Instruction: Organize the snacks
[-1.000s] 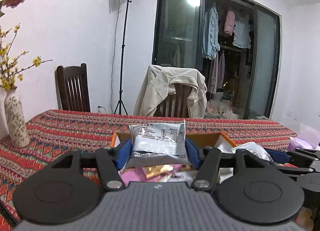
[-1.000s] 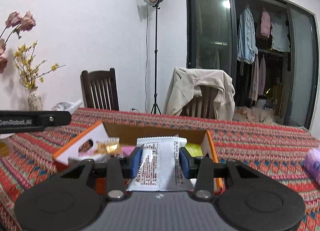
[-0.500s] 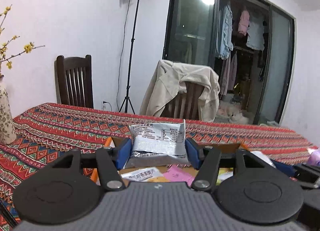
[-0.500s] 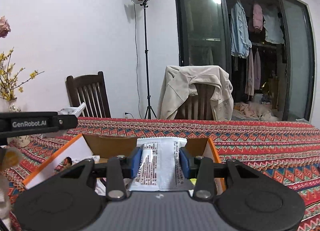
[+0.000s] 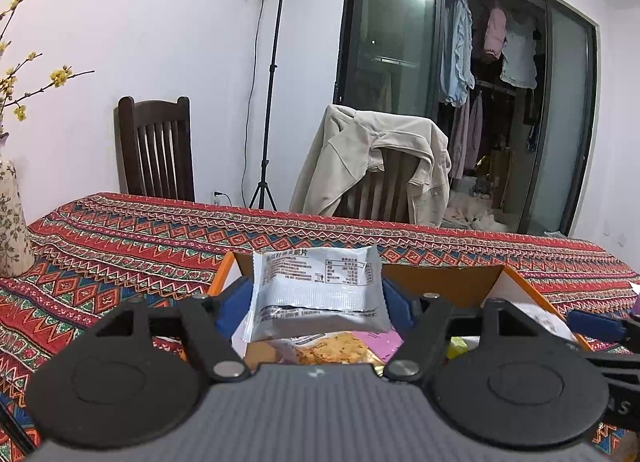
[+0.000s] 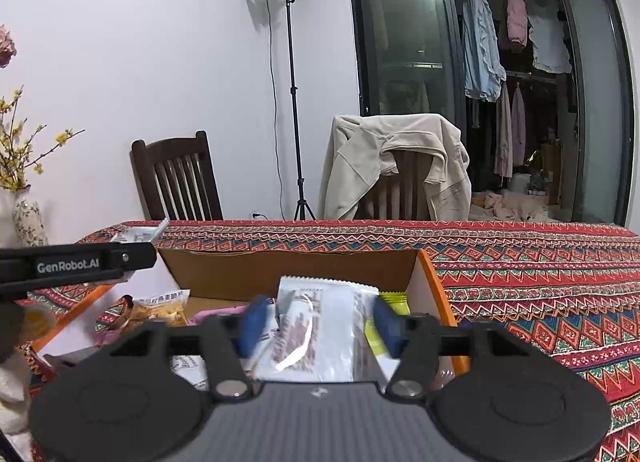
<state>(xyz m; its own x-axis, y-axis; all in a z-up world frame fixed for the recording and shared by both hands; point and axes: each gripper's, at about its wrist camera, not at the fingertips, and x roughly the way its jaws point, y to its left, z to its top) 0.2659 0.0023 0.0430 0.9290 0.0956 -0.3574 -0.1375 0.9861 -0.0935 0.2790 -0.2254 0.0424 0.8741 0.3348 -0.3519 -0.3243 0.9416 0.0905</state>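
Both jaws opening since before, left packet point(image 5: 320, 288) and blurred right packet point(image 6: 320, 326) loose, box point(image 6: 288, 268) floor hidden.

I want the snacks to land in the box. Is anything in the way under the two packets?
Nothing blocks them. Both grippers are opening. The left packet and the right packet are each over the open box, which has no lid on top. Only other snacks lie below.

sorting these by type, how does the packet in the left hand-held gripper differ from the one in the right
The left packet lies wide and puffy between its blue pads; the right packet stands narrower, flatter and blurred. The left packet's label reads upright, the right packet's runs sideways. Both are silvery white with dark print, above the orange box, as both jaws open.
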